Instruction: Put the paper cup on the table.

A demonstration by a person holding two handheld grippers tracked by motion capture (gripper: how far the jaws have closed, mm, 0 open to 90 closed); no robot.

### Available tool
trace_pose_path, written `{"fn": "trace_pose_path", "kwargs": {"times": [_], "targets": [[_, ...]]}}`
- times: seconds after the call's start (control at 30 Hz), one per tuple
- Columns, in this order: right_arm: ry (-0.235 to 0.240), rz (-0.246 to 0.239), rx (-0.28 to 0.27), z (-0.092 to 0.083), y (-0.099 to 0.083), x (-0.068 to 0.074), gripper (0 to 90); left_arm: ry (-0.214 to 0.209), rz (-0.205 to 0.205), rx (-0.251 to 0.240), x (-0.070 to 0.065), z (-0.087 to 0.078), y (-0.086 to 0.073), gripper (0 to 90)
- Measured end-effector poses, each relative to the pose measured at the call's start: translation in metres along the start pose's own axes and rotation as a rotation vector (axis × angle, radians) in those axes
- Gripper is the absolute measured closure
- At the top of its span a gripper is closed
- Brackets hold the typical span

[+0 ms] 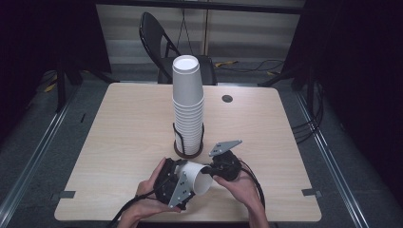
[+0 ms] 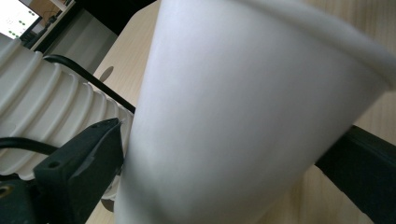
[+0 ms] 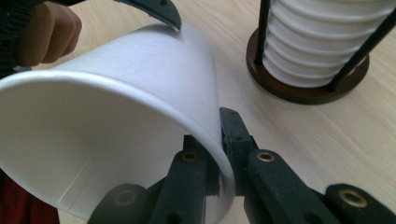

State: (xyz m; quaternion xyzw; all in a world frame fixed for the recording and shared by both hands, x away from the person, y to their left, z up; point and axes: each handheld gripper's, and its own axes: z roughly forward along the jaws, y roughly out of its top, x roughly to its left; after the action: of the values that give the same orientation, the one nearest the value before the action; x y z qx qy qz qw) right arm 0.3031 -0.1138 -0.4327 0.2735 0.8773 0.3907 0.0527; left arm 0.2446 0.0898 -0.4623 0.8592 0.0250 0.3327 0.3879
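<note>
White paper cup [image 1: 196, 176] lies on its side above the near edge of the table [image 1: 119, 137], mouth toward the camera, just in front of the tall cup stack [image 1: 188, 107] in its wire holder [image 3: 306, 91]. Right gripper [image 3: 219, 154] pinches the cup's rim wall, one jaw inside the mouth and one outside, pads pressed tight. Left gripper [image 1: 177, 186] has its jaws spread wide to either side of the cup body; one jaw tip [image 3: 159, 9] sits at the upper wall, seemingly not pressing. Judgement: the cup now hangs from a single rim pinch. Risks: thin paper wall may crease or the rim may buckle under that clamp; the cup may pivot about the pinch and sag; a swing toward the stack could knock it, since it stands close.
</note>
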Motion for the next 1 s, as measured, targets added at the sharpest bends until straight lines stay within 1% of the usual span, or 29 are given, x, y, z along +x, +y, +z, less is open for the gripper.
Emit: {"fn": "trace_pose_path", "kwargs": {"times": [0.07, 0.13, 0.2, 0.33, 0.37, 0.4, 0.43, 0.47, 0.53, 0.57, 0.63, 0.67, 0.73, 0.8, 0.9, 1.0], "targets": [[0.007, 0.003, -0.006, 0.001, 0.002, 0.001, 88.0, -0.003, -0.002, -0.004, 0.001, 0.001, 0.003, 0.1], [0.014, 0.004, -0.01, 0.002, 0.004, 0.001, 88.0, 0.004, -0.002, -0.009, 0.0, 0.002, 0.005, 0.0], [0.018, 0.006, -0.014, 0.002, 0.006, 0.002, 88.0, 0.007, 0.004, -0.009, -0.001, 0.003, 0.008, 0.0], [0.027, 0.008, -0.012, 0.004, 0.006, 0.002, 87.9, 0.003, 0.008, -0.009, -0.002, 0.005, 0.008, 0.0], [0.033, 0.016, -0.012, 0.005, 0.006, 0.002, 88.0, 0.009, 0.014, -0.003, -0.003, 0.005, 0.009, 0.0], [0.034, 0.018, -0.014, 0.005, 0.005, 0.001, 88.0, 0.029, 0.028, 0.01, -0.004, 0.005, 0.011, 0.3], [0.029, 0.022, -0.015, 0.006, 0.005, 0.0, 88.0, 0.033, 0.031, 0.006, -0.005, 0.006, 0.011, 0.8], [0.032, 0.025, -0.015, 0.007, 0.006, 0.0, 88.0, 0.025, 0.029, 0.002, -0.005, 0.007, 0.012, 1.0], [0.034, 0.025, -0.012, 0.008, 0.006, 0.0, 88.8, 0.005, 0.017, -0.032, -0.006, 0.006, 0.013, 4.9], [0.034, 0.029, -0.008, 0.009, 0.006, 0.0, 89.1, 0.007, 0.008, -0.044, -0.007, 0.006, 0.014, 6.0], [0.04, 0.031, -0.009, 0.009, 0.005, 0.0, 89.4, 0.014, 0.019, -0.044, -0.007, 0.007, 0.015, 6.4], [0.044, 0.033, -0.016, 0.009, 0.005, 0.0, 89.4, 0.009, 0.015, -0.048, -0.007, 0.007, 0.015, 7.9], [0.049, 0.038, -0.018, 0.008, 0.005, 0.0, 89.5, 0.001, 0.008, -0.048, -0.007, 0.009, 0.016, 7.6], [0.051, 0.038, -0.018, 0.008, 0.005, 0.001, 89.4, 0.01, 0.015, -0.047, -0.008, 0.01, 0.017, 8.0], [0.059, 0.04, -0.018, 0.007, 0.005, 0.003, 89.4, 0.004, 0.009, -0.048, -0.008, 0.01, 0.018, 8.3], [0.059, 0.045, -0.019, 0.007, 0.004, 0.003, 89.3, -0.002, -0.009, -0.05, -0.008, 0.01, 0.018, 9.3]]}}
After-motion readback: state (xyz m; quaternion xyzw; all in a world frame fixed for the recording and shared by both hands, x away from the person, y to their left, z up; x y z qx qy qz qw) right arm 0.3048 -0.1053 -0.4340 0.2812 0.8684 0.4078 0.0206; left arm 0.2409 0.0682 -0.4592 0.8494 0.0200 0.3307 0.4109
